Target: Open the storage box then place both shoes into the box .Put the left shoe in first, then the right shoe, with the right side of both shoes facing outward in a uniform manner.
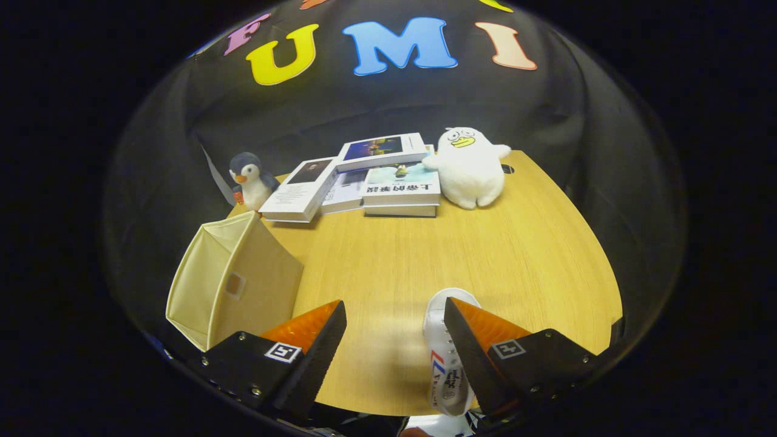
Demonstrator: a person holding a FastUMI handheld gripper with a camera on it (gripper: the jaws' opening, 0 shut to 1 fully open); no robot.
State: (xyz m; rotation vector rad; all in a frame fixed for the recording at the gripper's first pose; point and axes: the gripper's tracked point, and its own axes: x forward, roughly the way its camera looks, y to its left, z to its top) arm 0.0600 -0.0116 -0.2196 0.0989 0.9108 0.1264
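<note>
My fingers [394,340] stand wide apart, gripping nothing; a white shoe [448,358] lies on the wooden surface [425,255] against the inner face of the right finger. The beige fabric storage box [234,279] sits just ahead of the left finger, mouth open. Judged: box opened, no shoe visibly inside it, both placements left.

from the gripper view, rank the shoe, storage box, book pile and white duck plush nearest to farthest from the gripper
With the gripper jaws open:
1. shoe, against the right jaw
2. storage box, beside the left jaw
3. book pile, far across the table
4. white duck plush, beside the books; too close to call
</note>
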